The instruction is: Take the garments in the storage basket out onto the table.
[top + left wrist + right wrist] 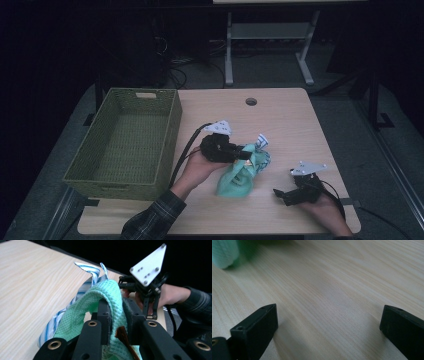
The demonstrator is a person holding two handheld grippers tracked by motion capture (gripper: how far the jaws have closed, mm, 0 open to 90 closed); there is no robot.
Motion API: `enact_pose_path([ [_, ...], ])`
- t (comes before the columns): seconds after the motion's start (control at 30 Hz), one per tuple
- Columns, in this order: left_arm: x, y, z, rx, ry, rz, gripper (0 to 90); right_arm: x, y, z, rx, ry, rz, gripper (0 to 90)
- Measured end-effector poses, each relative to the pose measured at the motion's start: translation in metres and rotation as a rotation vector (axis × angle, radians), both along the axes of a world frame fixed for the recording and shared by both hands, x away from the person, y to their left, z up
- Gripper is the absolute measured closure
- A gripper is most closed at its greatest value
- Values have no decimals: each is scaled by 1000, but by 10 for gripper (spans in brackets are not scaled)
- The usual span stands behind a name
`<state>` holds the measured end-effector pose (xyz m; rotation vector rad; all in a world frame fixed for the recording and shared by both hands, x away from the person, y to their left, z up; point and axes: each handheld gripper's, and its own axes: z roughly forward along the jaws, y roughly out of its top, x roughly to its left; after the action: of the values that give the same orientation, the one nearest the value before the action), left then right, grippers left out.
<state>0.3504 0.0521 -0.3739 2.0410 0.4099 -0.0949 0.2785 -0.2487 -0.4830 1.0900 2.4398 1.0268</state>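
Note:
A mint-green waffle cloth is bunched together with a blue-and-white striped cloth near the middle of the table. My left gripper is shut on the top of the green cloth, whose fabric folds over between the jaws, and the striped cloth sticks up just beyond them. The cloth's lower end hangs down to the table. At the front right my right gripper rests low over the wood, open, with bare table between its jaws. A corner of the green cloth lies ahead of it.
A green woven basket with nothing in it stands on the left part of the table. A round cable hole is near the far edge. The right hand and its gripper lie beyond the cloth in the left gripper view.

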Motion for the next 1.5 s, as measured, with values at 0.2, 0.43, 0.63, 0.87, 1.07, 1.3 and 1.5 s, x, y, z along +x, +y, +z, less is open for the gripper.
enact_pose_path([
  [0.2,7,-1,-15,21,15,9,762,0,0,0,0,0,-1,14],
  [0.43,18,2,-35,45,26,36,758,0,0,0,0,1,-1,14],
  [0.63,24,5,-49,76,13,74,748,0,0,0,0,0,-1,14],
  [0.87,29,8,-61,120,1,106,737,0,0,0,0,1,-2,14],
  [1.07,33,8,-75,184,-6,111,730,0,0,0,0,1,-2,14],
  [1.3,35,4,-90,231,-24,112,717,0,0,0,0,1,-2,14],
  [1.5,35,6,-84,227,-20,133,578,0,0,0,0,1,-2,14],
])
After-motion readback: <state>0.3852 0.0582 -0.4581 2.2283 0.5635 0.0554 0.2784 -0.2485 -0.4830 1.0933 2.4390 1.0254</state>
